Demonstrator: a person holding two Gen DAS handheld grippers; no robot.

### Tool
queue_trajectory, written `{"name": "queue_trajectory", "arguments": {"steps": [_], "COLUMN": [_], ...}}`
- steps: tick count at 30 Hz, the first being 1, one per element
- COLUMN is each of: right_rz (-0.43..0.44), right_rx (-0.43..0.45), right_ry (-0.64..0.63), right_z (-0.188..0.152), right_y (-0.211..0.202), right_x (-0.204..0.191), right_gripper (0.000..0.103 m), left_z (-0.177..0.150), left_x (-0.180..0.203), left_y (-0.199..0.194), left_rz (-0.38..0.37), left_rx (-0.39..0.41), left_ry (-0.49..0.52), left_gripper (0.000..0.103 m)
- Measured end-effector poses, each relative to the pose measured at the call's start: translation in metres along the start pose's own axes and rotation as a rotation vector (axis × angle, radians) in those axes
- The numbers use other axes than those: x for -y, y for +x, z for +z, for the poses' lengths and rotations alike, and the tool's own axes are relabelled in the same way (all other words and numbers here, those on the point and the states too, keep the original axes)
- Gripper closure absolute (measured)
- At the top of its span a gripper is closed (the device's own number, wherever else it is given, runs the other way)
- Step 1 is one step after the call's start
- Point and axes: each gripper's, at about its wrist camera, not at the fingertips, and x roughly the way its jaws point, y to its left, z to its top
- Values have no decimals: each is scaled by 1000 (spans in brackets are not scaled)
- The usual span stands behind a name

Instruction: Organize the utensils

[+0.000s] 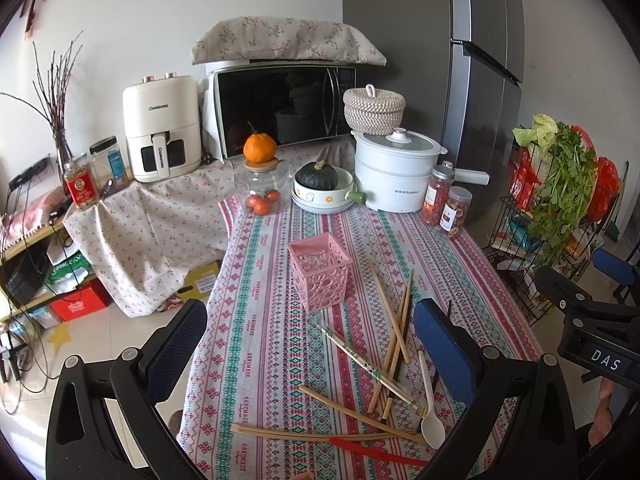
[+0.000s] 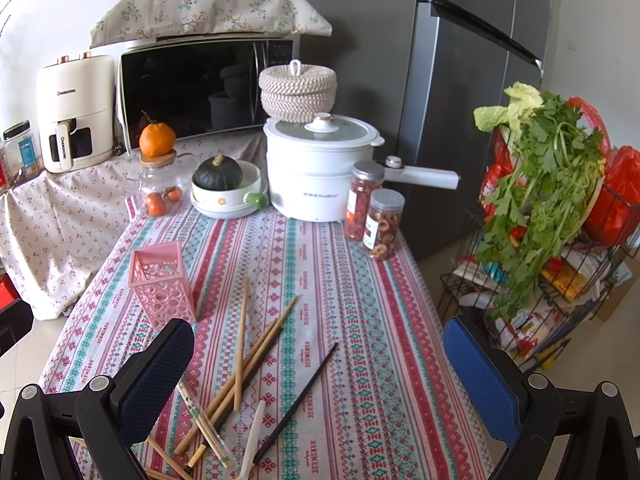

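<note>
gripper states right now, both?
Left gripper: open, holding nothing.
Right gripper: open, holding nothing.

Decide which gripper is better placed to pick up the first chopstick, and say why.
Probably the left gripper: open, the chopsticks lie between its fingers, pink holder just ahead. The right gripper sees them off to its left.
</note>
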Motion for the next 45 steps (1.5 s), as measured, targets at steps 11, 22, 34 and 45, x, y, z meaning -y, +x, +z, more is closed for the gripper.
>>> {"name": "queue_trajectory", "arguments": {"steps": [11,22,34,45], "right_rz": [0,0,-1,-3], "right_rx": [-1,-2,-1,-99], "right_ry": [0,1,5,38], "right_z": [0,1,-1,2], "right_y": [0,0,0,28], "right_x": [0,0,1,19], "right_gripper": [1,1,1,1], "left_z": [0,0,1,11], "left_x": [0,-1,0,10], "left_y": [0,0,0,30], "left_rz": [0,-1,-2,-77], "left_rx": [0,0,-4,-37], "left_ry": [0,-2,-4,26], "left_gripper": [0,0,0,0]}}
